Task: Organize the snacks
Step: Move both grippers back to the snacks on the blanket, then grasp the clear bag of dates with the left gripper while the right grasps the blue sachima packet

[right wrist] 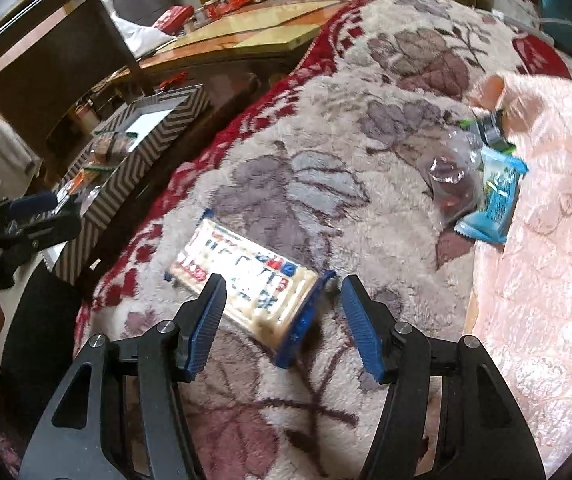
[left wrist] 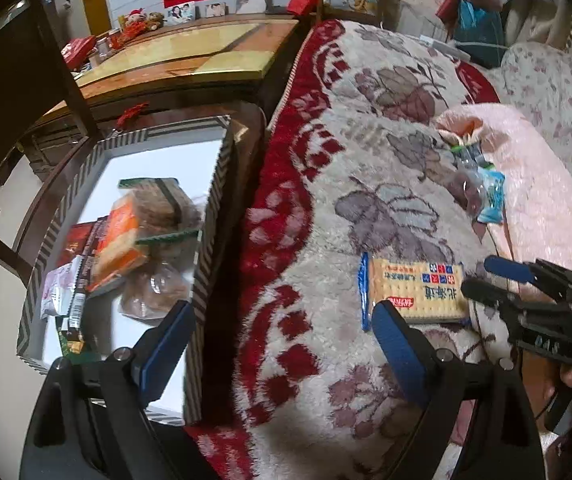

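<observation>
A cracker packet with blue ends lies flat on the fluffy floral blanket. My right gripper hovers open just over this cracker packet; the packet's blue end sits between the fingers and the pads do not press it. My left gripper is open and holds nothing, straddling the edge of the zigzag-patterned box and the blanket. Several snack packs lie in the box. A clear bag of red snacks and a light blue packet lie further along the blanket.
The right gripper shows beside the crackers, and a hand holds it at the lower right. The left gripper hangs near the zigzag box. A pink quilt borders the blanket; a wooden table stands behind.
</observation>
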Demonstrator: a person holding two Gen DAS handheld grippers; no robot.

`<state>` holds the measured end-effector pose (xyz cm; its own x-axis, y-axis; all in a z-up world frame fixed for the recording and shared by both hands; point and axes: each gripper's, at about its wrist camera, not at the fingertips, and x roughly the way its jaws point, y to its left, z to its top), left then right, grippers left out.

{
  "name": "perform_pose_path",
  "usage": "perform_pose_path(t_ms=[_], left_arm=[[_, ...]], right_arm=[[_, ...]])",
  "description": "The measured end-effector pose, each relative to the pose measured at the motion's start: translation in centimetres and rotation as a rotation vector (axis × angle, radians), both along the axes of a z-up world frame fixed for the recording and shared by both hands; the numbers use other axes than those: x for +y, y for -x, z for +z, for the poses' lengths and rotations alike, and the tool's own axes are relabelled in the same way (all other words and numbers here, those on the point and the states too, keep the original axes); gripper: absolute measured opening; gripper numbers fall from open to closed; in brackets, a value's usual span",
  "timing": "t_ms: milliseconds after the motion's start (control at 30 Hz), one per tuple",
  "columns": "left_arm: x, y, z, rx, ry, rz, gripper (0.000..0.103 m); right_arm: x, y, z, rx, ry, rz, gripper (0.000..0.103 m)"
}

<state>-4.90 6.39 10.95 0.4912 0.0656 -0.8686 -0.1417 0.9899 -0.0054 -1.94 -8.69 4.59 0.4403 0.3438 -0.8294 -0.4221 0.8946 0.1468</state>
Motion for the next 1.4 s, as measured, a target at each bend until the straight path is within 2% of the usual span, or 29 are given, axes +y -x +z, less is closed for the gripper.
perform_pose_path(t_ms=[167, 400, 533, 700, 867, 1133, 1333, 1400], left_arm=[[-0.6, -0.2, -0.4, 0.015, -0.008, -0.015, 0.092], [-1.3, -1.7, -1.0, 0.034, 0.022, -0.036, 0.092], [-2.1, -2.9, -1.3, 0.043, 0.037, -0.053, 0.092], [-3.4, -4.7, -1.6, 0.056, 0.059, -0.089, 0.092], [-5.3, -7.6, -1.5, 0.069, 0.114, -0.124, 0.092], [-10.8, -13.7, -2.0, 0.099, 0.177, -0.204, 0.092], [-13.4, -17.8, -3.5, 0.145, 0.273, -0.227, 0.092], [-14.0, -18.9, -4.2, 0.165, 0.311, -0.219, 0.092]], right_arm=[[-2.2, -1.0, -0.2, 0.000, -0.052, -0.096, 0.060], [-6.2, -3.0, 1.1, -0.041, -0.064, -0.246, 0.060], [-7.8, -4.2, 1.6, -0.043, -0.077, -0.283, 0.060], [-8.2, -5.9, 1.9, -0.050, -0.072, -0.291, 0.060], [-9.3, -7.1, 2.2, -0.048, -0.069, -0.300, 0.060], [-10.7, -7.5, 2.8, -0.024, -0.061, -0.266, 0.060], [-11.0, -7.6, 2.2, -0.006, -0.019, -0.270, 0.060], [-11.8, -7.5, 1.9, 0.013, -0.047, -0.289, 0.060]])
